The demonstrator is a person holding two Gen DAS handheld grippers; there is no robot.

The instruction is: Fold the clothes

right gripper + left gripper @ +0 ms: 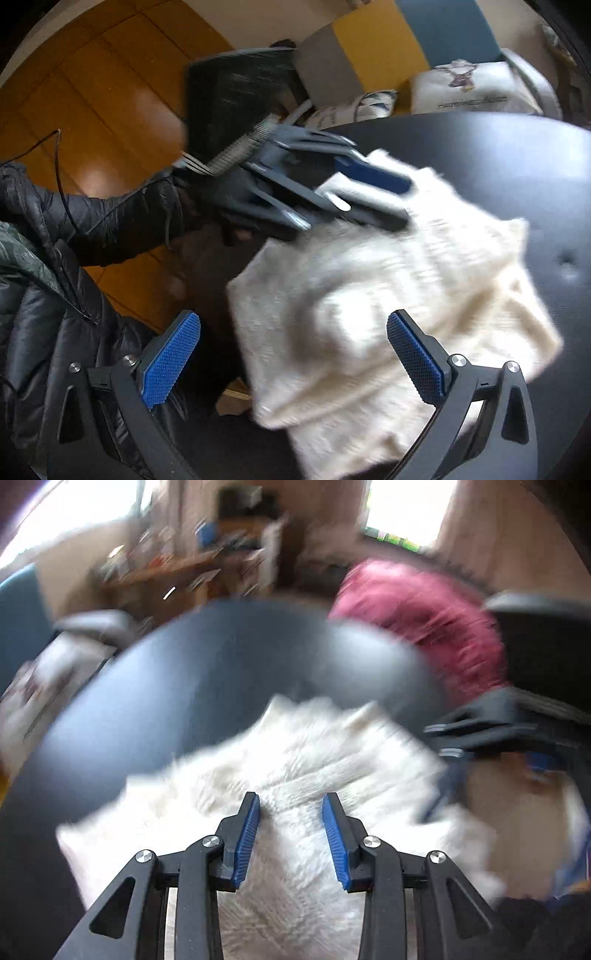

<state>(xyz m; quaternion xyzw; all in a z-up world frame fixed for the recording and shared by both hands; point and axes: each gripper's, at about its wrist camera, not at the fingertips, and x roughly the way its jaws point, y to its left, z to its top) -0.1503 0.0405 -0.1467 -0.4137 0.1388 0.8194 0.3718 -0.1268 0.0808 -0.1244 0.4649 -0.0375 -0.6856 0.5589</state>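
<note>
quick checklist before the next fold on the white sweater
1. White sweater lies on the dark table: ok, though one edge hangs past the table edge.
2. Left tool open over the sweater, nothing between its pads: ok.
3. Right tool open, not gripping: ok.
4. Sweater flat and smooth: not ok, it looks bunched.
5. Which edge to fold next: cannot tell, pictures are blurred.
6. Red garment clear of the sweater: ok.
</note>
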